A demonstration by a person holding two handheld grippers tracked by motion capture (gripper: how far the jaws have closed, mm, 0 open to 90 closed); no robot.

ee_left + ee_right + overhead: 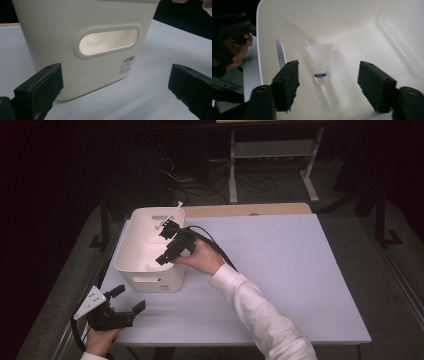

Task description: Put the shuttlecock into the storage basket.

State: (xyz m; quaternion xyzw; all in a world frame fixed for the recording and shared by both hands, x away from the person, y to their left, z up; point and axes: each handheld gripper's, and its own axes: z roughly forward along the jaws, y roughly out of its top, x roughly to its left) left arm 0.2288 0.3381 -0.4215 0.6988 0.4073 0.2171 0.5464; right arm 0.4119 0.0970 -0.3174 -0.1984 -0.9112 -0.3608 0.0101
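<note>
One shuttlecock [320,65] was recorded inside the white bin [131,251], which served as the landmark for this inspection. In the right gripper view the shuttlecock appeared blurred between the two black jaws, its long axis running roughly up and down in that picture, with the white feather skirt spread toward the far wall of the bin and the cork end, below a blue band, pointing toward the camera. Whether it was resting on the bin's floor or in the air could not be told.

At the bin, the right gripper [170,242] was held over the open top, angled down into the interior, with its cable trailing back along the white sleeve [260,312]. Its jaws stood apart, with the shuttlecock lying between them and touched by neither pad.

Near the bin's front wall, the left gripper [127,300] sat at the table [280,270] edge, well clear of the bin. Its jaws also stood wide apart with nothing between them. In the left gripper view they faced the bin's oval handle slot [108,41] and a small barcode label [127,65] just below that slot.
</note>
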